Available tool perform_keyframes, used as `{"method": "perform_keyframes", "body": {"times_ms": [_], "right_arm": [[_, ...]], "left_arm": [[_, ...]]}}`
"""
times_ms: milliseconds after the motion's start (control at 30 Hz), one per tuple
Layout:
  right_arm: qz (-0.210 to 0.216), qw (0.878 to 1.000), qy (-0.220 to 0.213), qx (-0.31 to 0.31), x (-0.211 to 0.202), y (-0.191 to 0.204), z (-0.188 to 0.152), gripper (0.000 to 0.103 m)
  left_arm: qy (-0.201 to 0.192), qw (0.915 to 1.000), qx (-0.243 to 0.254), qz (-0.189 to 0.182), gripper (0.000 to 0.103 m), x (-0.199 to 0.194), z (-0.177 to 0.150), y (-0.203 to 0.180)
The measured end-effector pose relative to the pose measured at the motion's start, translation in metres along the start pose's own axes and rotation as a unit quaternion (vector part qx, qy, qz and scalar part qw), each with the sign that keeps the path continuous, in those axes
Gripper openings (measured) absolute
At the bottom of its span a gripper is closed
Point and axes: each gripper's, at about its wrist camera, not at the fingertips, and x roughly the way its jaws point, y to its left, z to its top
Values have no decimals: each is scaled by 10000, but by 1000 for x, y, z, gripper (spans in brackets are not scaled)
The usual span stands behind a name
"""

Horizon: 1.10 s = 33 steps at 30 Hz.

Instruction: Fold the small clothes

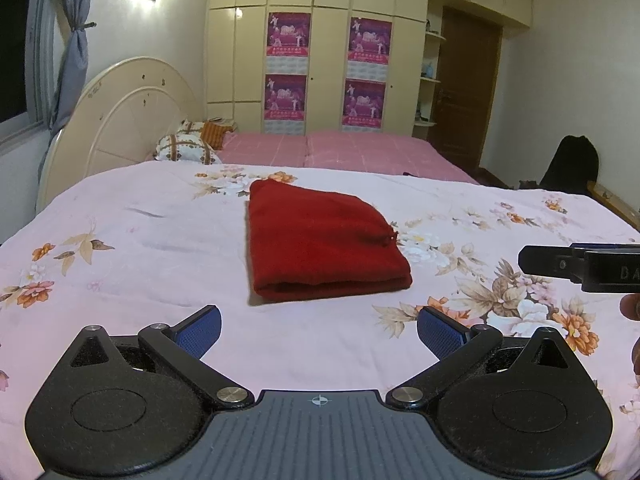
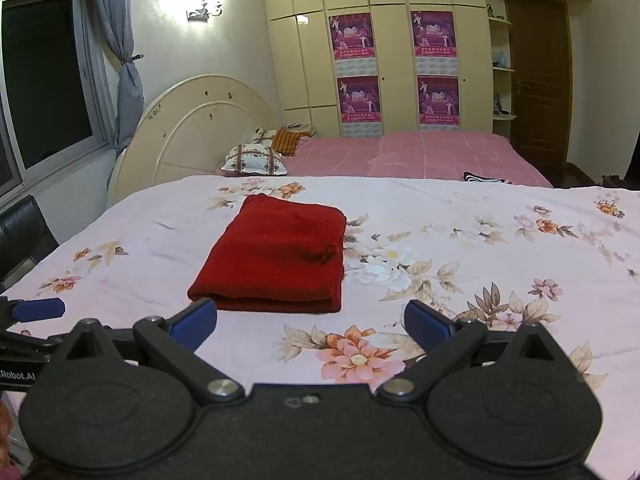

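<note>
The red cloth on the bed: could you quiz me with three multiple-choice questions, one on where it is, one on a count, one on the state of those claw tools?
1. Where does the red folded garment lie?
A. on the floral bedsheet
B. on the pink checked bed behind
C. on the floor

2. How many purple posters hang on the wardrobe doors?
A. two
B. four
C. six

3. How do the left gripper and right gripper stand?
A. both clamped on the garment
B. one open, one clamped
C. both open, holding nothing

Answers: 1 A, the garment rests flat on the flowered sheet. 2 B, two posters hang above two more. 3 C, each gripper's blue pads are spread wide with bare sheet between them.
</note>
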Motion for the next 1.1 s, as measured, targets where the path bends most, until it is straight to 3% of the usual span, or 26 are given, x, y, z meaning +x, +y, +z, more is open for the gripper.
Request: {"method": "perform_keyframes", "body": {"times_ms": [1100], "right_arm": [[-30,10000,-47,-68,3,2,6,100]], "left_arm": [[-133,9999,30,12,103,4,9,2]]}}
